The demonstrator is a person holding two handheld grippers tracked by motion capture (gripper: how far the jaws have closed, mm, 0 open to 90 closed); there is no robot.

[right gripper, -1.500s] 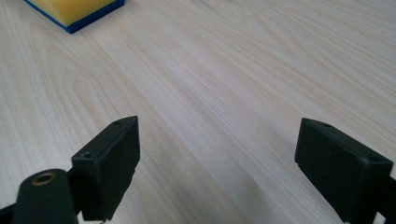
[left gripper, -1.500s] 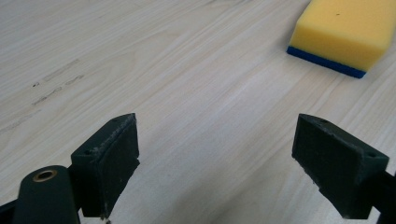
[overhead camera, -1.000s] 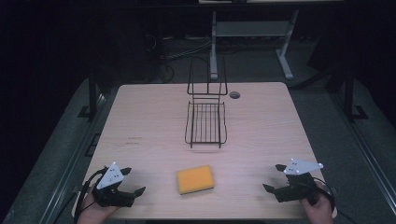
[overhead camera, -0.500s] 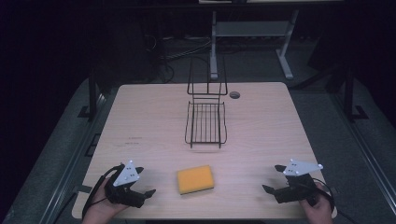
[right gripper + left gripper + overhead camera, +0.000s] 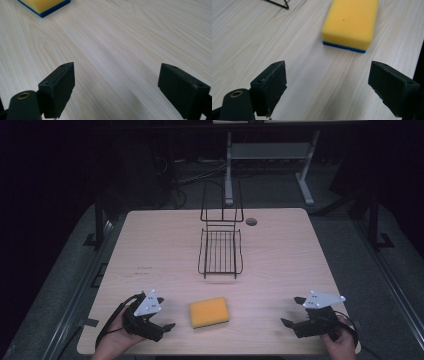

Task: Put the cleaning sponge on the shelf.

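Note:
A yellow sponge (image 5: 209, 312) with a blue underside lies flat near the table's front edge. My left gripper (image 5: 162, 329) rests low at the front left, a short way left of the sponge, jaws wide open and empty. In the left gripper view the sponge (image 5: 351, 23) lies just ahead of the open gripper (image 5: 329, 86), apart from it. My right gripper (image 5: 290, 320) sits at the front right, open and empty. In the right gripper view a corner of the sponge (image 5: 45, 6) shows at the top left, far from the gripper (image 5: 117, 87).
A black wire rack (image 5: 220, 246) with an upright back stands in the middle of the wooden table (image 5: 150, 245). A round cable hole (image 5: 251, 221) lies right of it. Bare wood lies between sponge and rack. Dark floor and a stand surround the table.
My left gripper has moved right along the front edge, closer to the sponge. The right gripper and the sponge have stayed in place.

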